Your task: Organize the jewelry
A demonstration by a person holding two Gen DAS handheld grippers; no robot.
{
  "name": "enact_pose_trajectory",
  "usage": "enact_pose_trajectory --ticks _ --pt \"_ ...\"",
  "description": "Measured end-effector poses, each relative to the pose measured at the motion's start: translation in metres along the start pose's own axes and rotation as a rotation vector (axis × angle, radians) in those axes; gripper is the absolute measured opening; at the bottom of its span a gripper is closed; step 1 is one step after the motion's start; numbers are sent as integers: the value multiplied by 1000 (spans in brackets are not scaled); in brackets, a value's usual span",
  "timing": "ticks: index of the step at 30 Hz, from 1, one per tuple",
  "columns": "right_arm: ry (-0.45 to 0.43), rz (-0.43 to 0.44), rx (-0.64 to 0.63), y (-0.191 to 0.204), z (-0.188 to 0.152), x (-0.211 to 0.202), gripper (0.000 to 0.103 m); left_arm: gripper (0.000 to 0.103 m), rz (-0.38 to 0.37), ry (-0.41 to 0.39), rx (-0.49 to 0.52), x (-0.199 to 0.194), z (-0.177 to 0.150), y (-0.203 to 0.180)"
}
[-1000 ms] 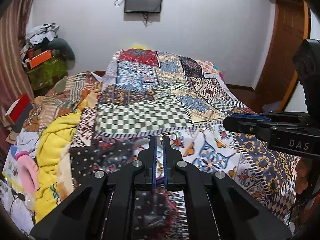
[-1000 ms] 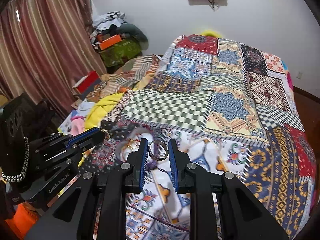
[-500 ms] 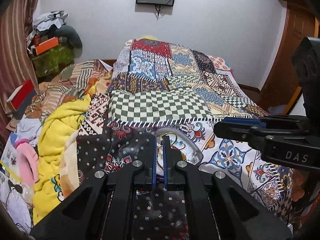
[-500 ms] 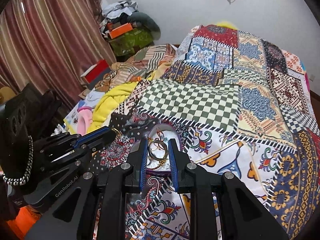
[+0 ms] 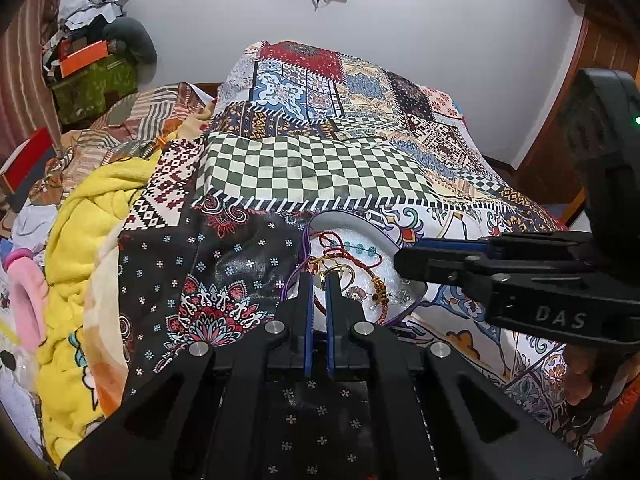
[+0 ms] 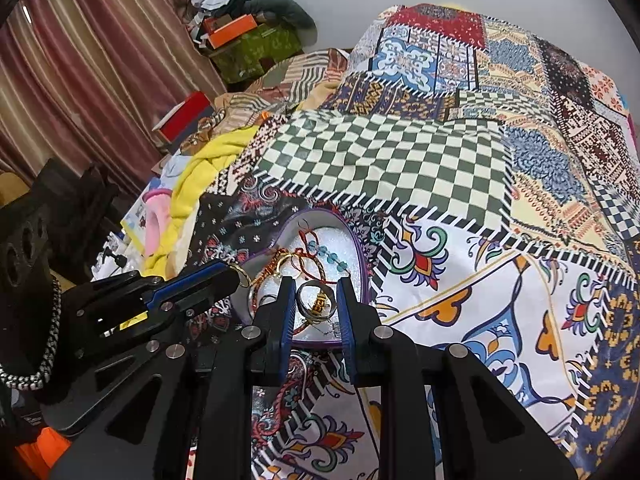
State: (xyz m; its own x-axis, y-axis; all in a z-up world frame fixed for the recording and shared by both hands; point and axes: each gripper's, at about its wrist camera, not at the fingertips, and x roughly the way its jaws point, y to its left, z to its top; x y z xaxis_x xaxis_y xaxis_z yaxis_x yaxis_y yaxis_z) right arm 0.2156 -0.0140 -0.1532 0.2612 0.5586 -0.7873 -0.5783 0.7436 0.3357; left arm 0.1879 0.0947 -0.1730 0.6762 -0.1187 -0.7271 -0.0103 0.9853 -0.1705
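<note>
Both grippers have dropped over the heart-shaped purple-rimmed white tray (image 5: 352, 222), so drop-off looks close. Left wrist view: left gripper (image 5: 319, 280) nearly closed, pinching a small gold ring (image 5: 335, 269) above the tray. Right wrist view: right gripper (image 6: 317, 293) part-open, gripping a silver band ring (image 6: 316, 300) over tangled red-thread bracelets (image 6: 310, 250).

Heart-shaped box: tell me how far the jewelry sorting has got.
Done: a red cord bracelet and blue beads lie in the heart-shaped box. In hand: the right tongs grip a silver ring over the box; the left tongs pinch a gold ring at its edge. Left: drop both in.
</note>
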Motion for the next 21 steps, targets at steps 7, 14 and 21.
enact_pose_trajectory --ticks 7,14,21 --pt "19 -7 -13 -1 1 10 19 4 -2 2 21 5 0 -5" --pt "22 1 -22 -1 1 13 19 4 8 -1 18 8 2 -2" --pt "50 30 7 -4 2 14 19 4 15 -10 30 1 5 -4"
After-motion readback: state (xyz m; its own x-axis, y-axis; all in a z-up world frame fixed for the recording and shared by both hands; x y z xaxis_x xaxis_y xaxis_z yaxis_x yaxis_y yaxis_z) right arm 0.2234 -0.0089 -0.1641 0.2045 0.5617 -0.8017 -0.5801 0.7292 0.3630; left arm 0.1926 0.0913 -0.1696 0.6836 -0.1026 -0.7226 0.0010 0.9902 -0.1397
